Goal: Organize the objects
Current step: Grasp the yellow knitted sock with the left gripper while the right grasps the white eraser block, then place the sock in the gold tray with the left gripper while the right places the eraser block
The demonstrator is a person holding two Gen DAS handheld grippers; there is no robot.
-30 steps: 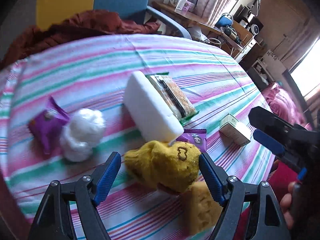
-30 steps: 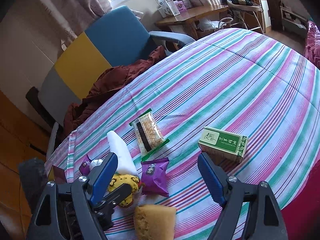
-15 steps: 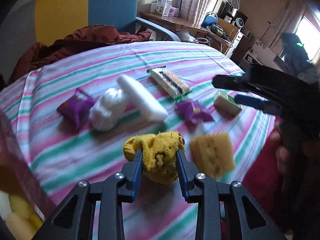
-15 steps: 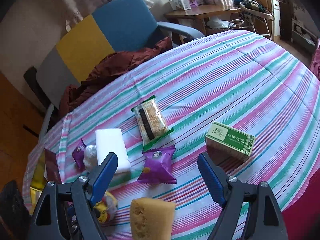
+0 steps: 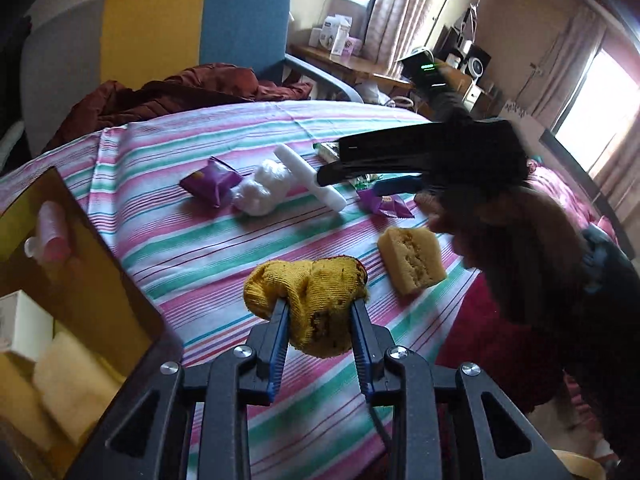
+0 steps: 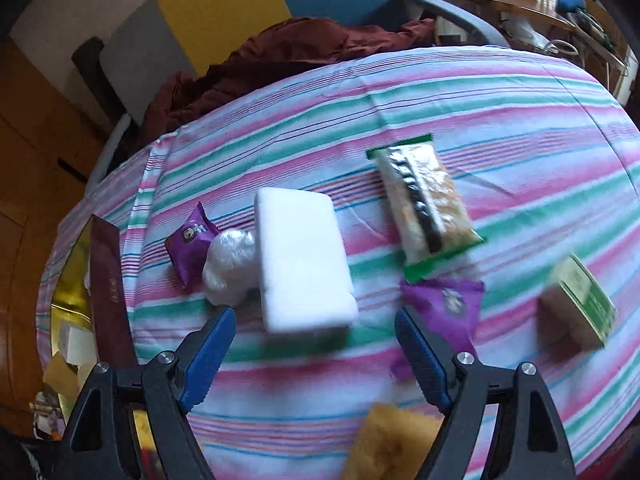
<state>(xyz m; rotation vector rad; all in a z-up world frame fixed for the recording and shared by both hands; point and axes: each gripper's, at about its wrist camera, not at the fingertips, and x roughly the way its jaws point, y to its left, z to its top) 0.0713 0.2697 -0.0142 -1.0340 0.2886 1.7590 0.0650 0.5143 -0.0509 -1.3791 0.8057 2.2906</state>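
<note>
Above the striped surface [image 5: 168, 240], your left gripper [image 5: 320, 316] has its fingers [image 5: 279, 332] clamped on the yellow sock [image 5: 316, 300], which hangs clear of the cloth; the jaws are closing the last bit on it. At the left edge sits an open gold-lined box [image 5: 72, 272] with a white carton and pale sponges inside. Just right of the sock a yellow sponge [image 5: 412, 260] lies on the cloth. Farther back lie a purple packet [image 5: 212, 180], a white ball of plastic wrap [image 5: 264, 188] touching it, and a white foam block [image 5: 308, 176] against the ball.

Your right gripper [image 6: 312, 344] hovers over the cloth with its fingers [image 6: 210, 344] spread wide and nothing gripped. The near end of the foam block lies between and just beyond the tips. To the right are a second purple packet [image 6: 448, 308], a green-edged snack bar [image 6: 424, 208] and, near the edge, a green-and-tan carton [image 6: 580, 304], blurred. From the left camera, your right hand [image 5: 520, 248] and its gripper cross the frame above the snack bar. A dark red cloth [image 5: 180, 92] is heaped on the chair [image 5: 200, 24] behind.
</note>
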